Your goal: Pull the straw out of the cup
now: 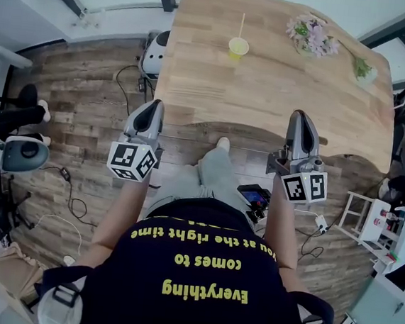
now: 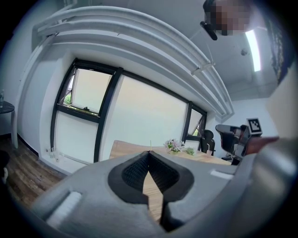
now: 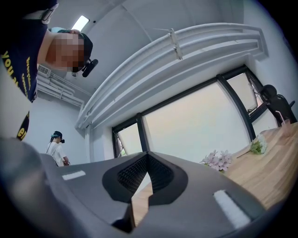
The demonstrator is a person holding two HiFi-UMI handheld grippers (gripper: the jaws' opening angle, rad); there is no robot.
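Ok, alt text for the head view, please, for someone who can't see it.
A yellow cup with a straw stands far across the wooden table, untouched. The left gripper and right gripper hover by its near edge; flowers lie far right.

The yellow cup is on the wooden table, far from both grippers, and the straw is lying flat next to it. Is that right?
Not quite. The straw isn't lying flat: it stands up inside the yellow cup, as the head view shows. The cup is on the wooden table, far from the left gripper and the right gripper.
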